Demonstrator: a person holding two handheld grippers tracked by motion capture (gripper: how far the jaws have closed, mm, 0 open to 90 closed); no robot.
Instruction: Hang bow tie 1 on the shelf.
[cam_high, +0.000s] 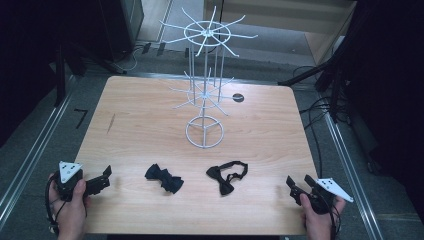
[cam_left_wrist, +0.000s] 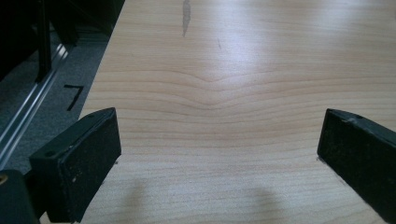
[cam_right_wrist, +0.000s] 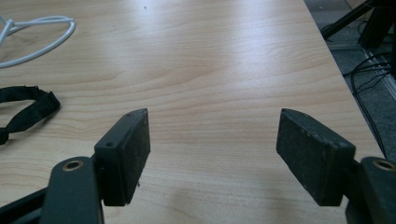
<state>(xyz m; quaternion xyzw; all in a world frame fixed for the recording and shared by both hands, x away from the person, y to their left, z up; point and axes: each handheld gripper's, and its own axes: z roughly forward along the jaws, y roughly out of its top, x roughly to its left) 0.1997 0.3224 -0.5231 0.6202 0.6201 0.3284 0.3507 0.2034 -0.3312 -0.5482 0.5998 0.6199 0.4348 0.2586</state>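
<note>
Two black bow ties lie near the front of the wooden table (cam_high: 150, 120): one bow tie (cam_high: 164, 178) left of centre, the other bow tie (cam_high: 226, 177) right of centre with its strap (cam_right_wrist: 29, 110) looped out. A white wire display rack (cam_high: 205, 80) with hooked arms stands behind them. My left gripper (cam_high: 104, 177) rests at the table's front left corner, jaws open with bare wood between them (cam_left_wrist: 219, 140). My right gripper (cam_high: 298, 184) sits at the front right corner, jaws apart and nothing between them (cam_right_wrist: 214, 140).
The rack's round wire base (cam_high: 204, 131) stands mid-table; its edge shows in the right gripper view (cam_right_wrist: 37, 37). A small dark round spot (cam_high: 238, 97) lies behind the rack. Cables (cam_high: 320, 110) and dark stand legs surround the table on the floor.
</note>
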